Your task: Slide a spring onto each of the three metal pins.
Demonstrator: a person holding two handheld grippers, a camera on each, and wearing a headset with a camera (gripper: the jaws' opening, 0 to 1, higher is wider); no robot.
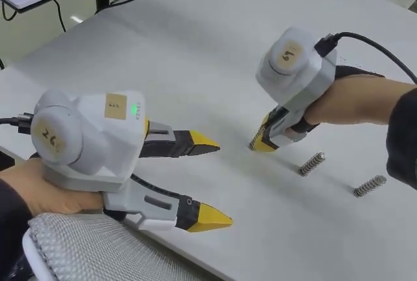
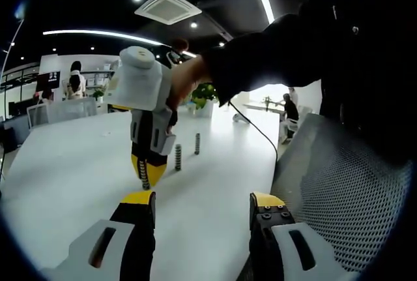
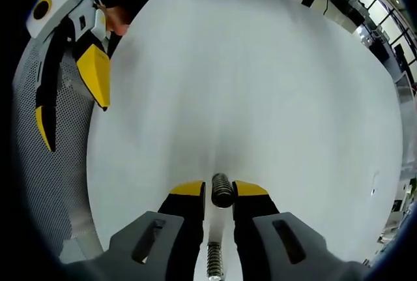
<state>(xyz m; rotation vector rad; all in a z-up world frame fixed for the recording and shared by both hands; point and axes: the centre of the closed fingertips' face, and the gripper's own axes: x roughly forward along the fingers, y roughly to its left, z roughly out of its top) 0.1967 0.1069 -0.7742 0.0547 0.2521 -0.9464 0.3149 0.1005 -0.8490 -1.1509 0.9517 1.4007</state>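
Low at frame centre, right claw (image 3: 219,190) pinches a spring (image 3: 222,194) down on the white table (image 3: 260,85); left claw (image 1: 221,182) gapes wide, empty, bright office (image 2: 58,92) behind.

Left gripper (image 1: 215,180) at lower left, jaws spread wide, right gripper (image 1: 262,143) right of centre, tips down on white counter (image 1: 195,53), pinched spring (image 1: 255,140), second spring (image 1: 312,163) and third spring (image 1: 370,186) at lower right.

spring (image 1: 255,142) mostly behind jaws, mesh chair (image 1: 98,248) cropped
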